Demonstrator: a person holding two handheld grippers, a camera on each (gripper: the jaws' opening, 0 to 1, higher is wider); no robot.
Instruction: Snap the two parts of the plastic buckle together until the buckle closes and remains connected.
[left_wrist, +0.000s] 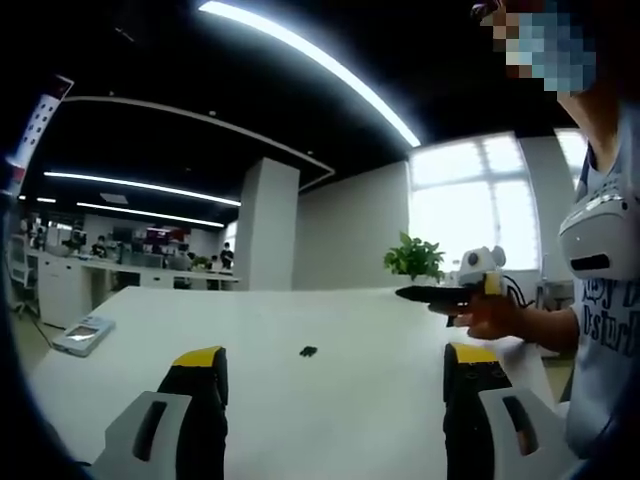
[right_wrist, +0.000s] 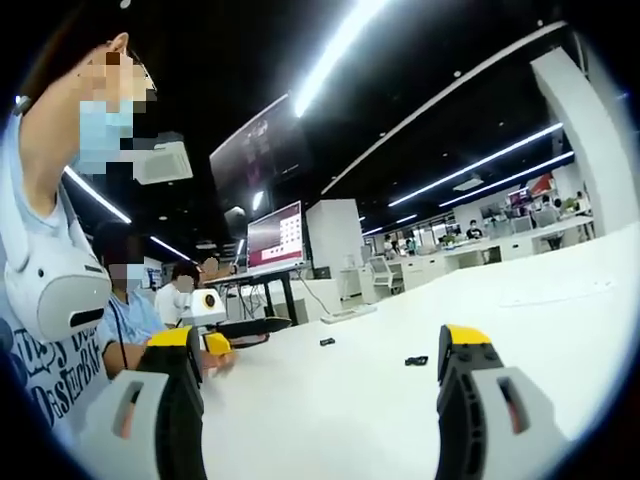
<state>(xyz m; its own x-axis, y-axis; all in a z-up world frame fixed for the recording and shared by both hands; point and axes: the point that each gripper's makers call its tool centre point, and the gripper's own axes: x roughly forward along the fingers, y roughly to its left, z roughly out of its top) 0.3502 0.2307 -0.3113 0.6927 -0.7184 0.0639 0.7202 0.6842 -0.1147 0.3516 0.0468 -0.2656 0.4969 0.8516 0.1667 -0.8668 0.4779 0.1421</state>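
Two small black buckle parts lie apart on the white table (right_wrist: 540, 400): one part (right_wrist: 327, 342) further off, the other part (right_wrist: 416, 360) nearer the right jaw. The left gripper view shows one black buckle piece (left_wrist: 308, 351) on the table (left_wrist: 330, 420). My left gripper (left_wrist: 335, 354) is open, its yellow-tipped jaws wide apart and nothing between them. My right gripper (right_wrist: 320, 337) is open too, and holds nothing. A hand (left_wrist: 492, 316) holds the right gripper (left_wrist: 435, 294) above the table at the right. The left gripper (right_wrist: 248, 325) comes in from the left in the right gripper view.
A flat white device (left_wrist: 84, 334) lies near the table's left edge. A sheet of paper (right_wrist: 550, 293) rests far off on the table. A potted plant (left_wrist: 413, 258), a white pillar (left_wrist: 268, 225), a wall screen (right_wrist: 276, 236) and office desks with people stand beyond.
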